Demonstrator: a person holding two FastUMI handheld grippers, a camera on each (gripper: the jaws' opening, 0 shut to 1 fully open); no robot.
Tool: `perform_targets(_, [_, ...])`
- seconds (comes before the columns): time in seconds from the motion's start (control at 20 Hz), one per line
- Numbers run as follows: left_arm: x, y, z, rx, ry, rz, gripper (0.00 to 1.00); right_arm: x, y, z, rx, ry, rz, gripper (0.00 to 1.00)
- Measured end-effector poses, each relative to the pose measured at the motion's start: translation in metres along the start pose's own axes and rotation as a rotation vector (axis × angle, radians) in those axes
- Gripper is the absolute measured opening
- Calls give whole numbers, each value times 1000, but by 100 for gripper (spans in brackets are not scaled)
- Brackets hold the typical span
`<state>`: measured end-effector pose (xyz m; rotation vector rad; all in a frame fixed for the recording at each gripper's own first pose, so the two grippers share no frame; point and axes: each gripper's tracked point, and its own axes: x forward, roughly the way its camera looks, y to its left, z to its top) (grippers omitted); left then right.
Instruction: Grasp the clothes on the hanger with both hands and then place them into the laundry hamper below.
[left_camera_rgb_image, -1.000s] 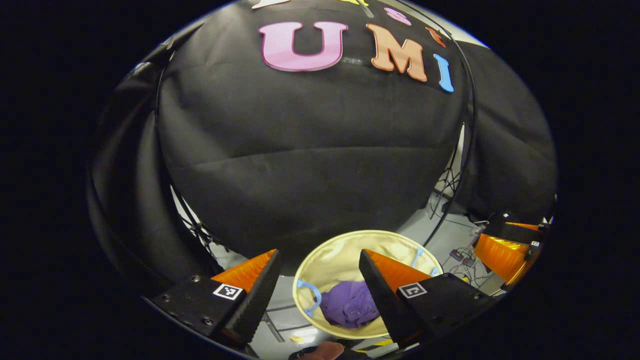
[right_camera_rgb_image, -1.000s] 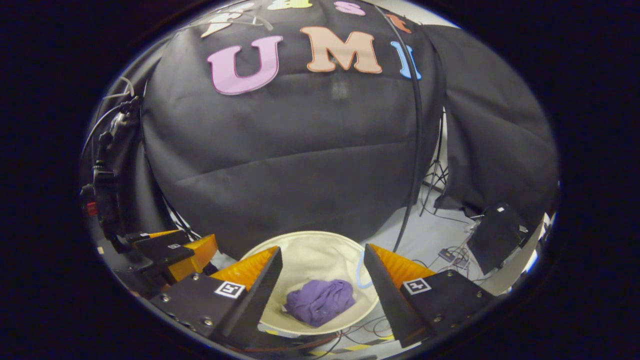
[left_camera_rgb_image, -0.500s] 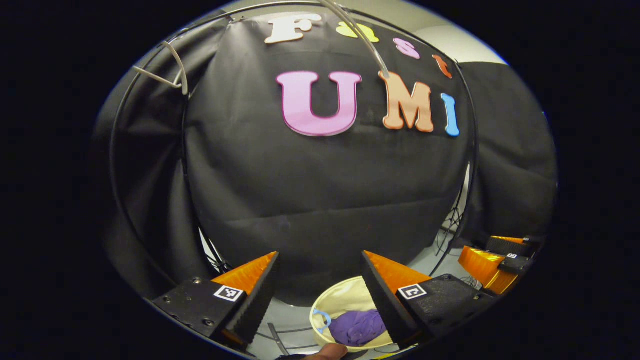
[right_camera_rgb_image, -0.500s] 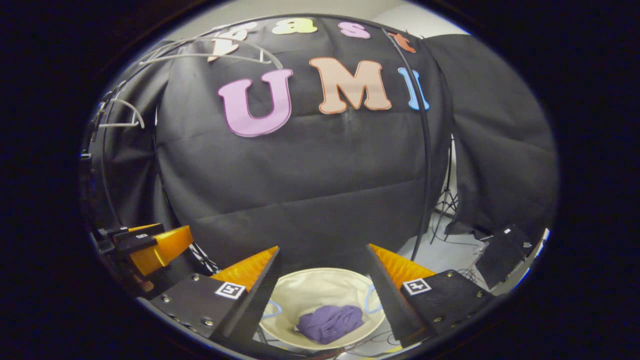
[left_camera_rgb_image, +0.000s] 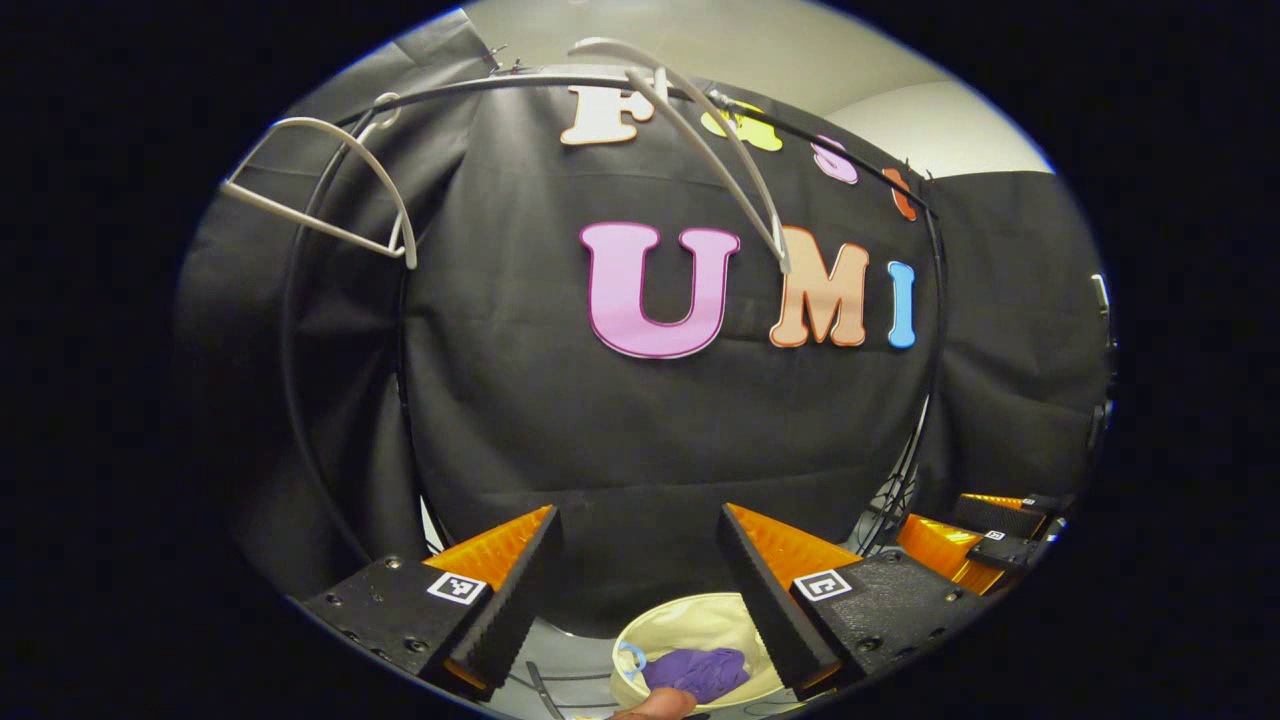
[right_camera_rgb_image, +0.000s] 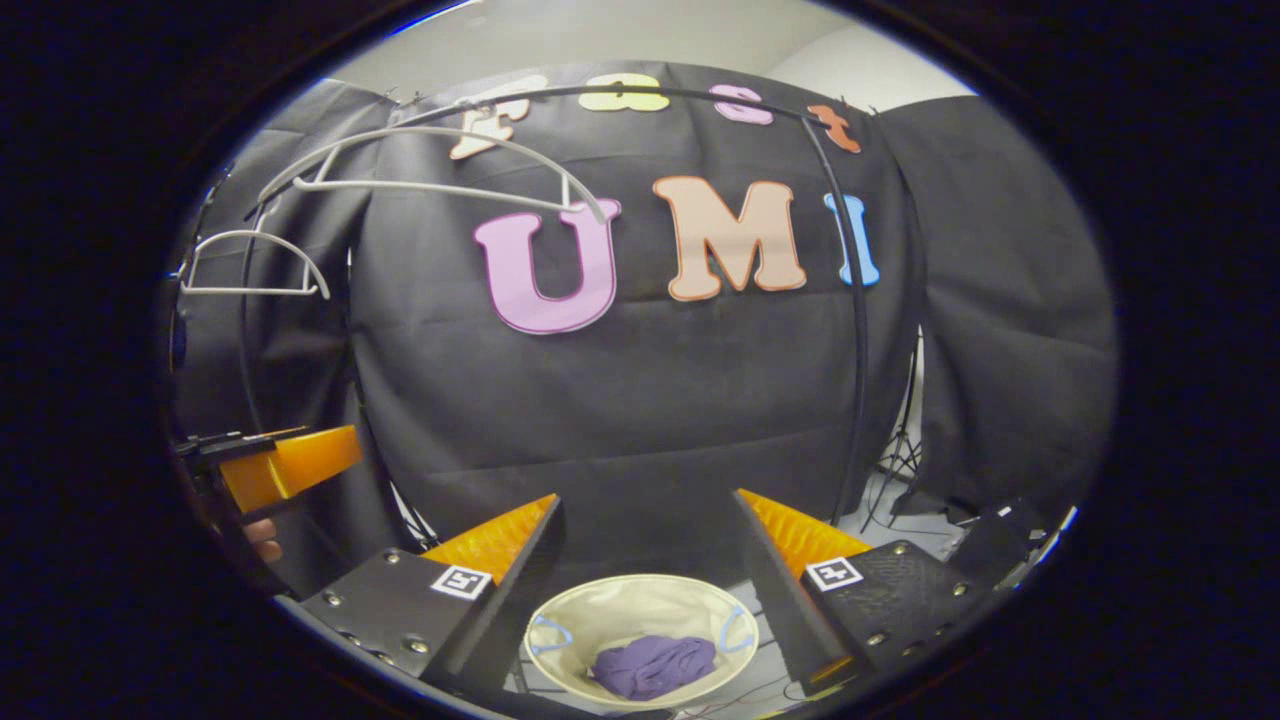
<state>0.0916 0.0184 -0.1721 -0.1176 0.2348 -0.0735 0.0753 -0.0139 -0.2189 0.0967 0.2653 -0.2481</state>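
Below, crumpled purple clothes fill the round cream fabric hamper; each hand-held gripper gapes, clasping nothing.

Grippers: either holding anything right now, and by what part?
Nothing held. Left gripper and right gripper are both open; the shirt lies in the hamper.

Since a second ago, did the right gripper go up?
Yes. In the right gripper view, the laundry hamper has slid down between the open right gripper fingers, and white hangers have appeared above, so it rose and tilted upward.
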Motion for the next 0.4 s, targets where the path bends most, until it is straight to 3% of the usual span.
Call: perform_targets(0.4, [-31,6,50,-42,-65,-25,95,-48,5,65,-9,-155,-12,98])
